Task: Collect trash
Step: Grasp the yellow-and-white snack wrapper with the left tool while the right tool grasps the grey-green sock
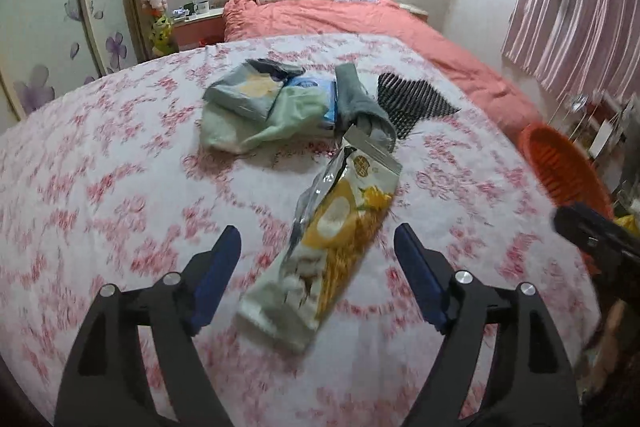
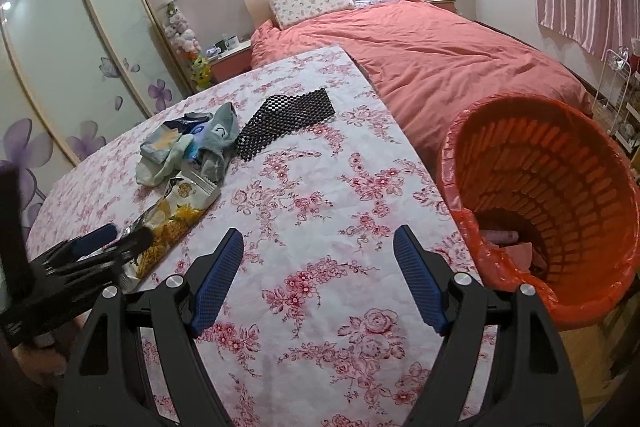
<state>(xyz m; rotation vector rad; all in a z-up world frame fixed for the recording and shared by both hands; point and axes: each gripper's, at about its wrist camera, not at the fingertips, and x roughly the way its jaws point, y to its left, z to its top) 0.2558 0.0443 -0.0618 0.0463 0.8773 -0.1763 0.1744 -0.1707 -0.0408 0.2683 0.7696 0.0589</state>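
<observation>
Two tongs spread, left tongs [image 1: 318, 251] straddling yellow snack wrapper [image 1: 340, 227], lengthwise between them, untouched

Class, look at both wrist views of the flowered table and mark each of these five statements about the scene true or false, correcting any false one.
1. The yellow and white snack wrapper lies between the open fingers of the left tool. True.
2. The orange slatted plastic basket is empty. False: some pinkish items lie at its bottom.
3. The right tool grips a sock. False: it is open, with only the pink flowered tablecloth under it.
4. The black mesh mat lies flat on the tablecloth. True.
5. The grey sock lies apart from the other items. False: it is part of the pile of cloth and packets.
</observation>
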